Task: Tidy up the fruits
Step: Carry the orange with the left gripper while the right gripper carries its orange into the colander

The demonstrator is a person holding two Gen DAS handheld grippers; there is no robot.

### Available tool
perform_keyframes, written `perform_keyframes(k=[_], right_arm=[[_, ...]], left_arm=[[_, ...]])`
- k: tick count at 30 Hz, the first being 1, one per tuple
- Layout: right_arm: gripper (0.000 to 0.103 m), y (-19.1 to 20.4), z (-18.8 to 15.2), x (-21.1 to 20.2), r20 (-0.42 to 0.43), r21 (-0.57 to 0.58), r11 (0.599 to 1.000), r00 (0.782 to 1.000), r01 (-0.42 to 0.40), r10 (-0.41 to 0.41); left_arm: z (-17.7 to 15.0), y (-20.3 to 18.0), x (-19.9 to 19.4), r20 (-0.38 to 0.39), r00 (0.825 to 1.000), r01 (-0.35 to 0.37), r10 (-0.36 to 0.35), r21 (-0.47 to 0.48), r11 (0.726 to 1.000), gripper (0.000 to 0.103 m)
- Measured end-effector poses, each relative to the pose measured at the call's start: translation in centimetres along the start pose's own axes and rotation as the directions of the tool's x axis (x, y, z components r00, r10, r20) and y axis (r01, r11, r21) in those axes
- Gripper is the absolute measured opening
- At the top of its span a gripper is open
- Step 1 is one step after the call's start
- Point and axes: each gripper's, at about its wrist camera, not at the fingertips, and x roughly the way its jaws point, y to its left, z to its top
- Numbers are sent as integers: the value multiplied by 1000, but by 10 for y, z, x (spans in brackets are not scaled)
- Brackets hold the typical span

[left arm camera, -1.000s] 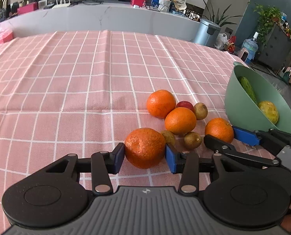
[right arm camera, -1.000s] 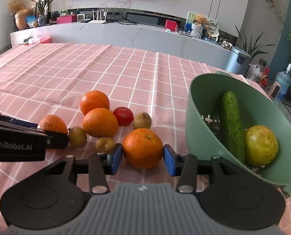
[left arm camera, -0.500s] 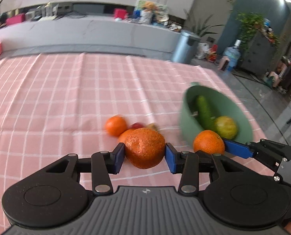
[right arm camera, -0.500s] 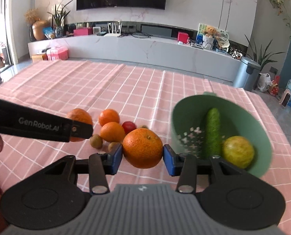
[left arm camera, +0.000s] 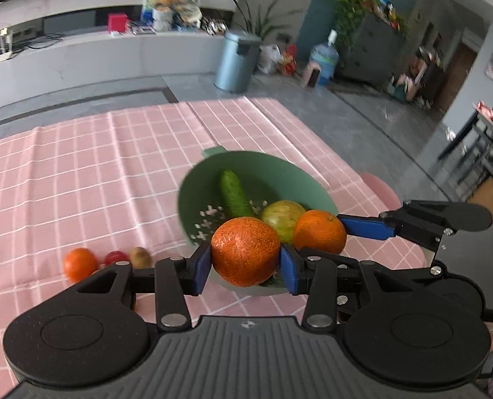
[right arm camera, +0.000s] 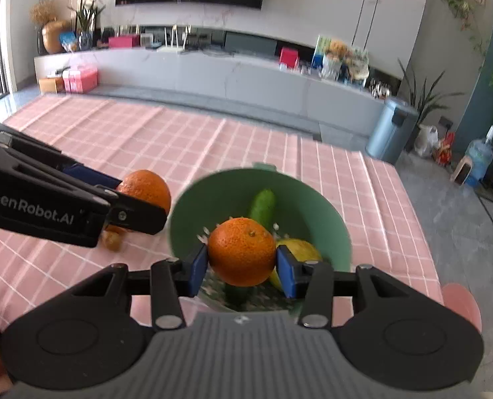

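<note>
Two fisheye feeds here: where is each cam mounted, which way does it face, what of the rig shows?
Left wrist: sits on the left tongs, looking forward and down at the green bowl; its own blue pads grip an orange, and the right tongs enter from the right.
Right wrist: sits on the right tongs, looking down into the bowl at cucumber and yellow-green fruit; its pads grip a second orange, and the left tongs cross in from the left.
Shared: bowl, both oranges, pink checked cloth.
</note>
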Motion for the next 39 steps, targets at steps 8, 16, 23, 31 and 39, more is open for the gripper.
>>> perform_keyframes(k=[8, 16, 23, 31, 39], right_arm=[[42, -27, 0, 29, -114, 24, 999, 992, -47, 50], [42, -27, -1, 63, -242, 18, 993, 964, -113, 114], [43, -30, -4, 77, -294, 11, 991, 947, -130, 128], [44, -29, -2, 74, -288, -19, 991, 950, -133, 122], [57, -33, -2, 64, -258, -21, 997, 964, -73, 65]], left_arm=[[7, -13, 39, -93, 996, 9, 0, 88, 996, 49], [12, -15, 69, -230, 973, 25, 15, 169, 985, 49], [12, -9, 91, -296, 954, 6, 46, 172, 985, 49], [10, -12, 98, -309, 949, 2, 54, 179, 984, 50], [10, -14, 91, -272, 961, -14, 59, 165, 986, 63]])
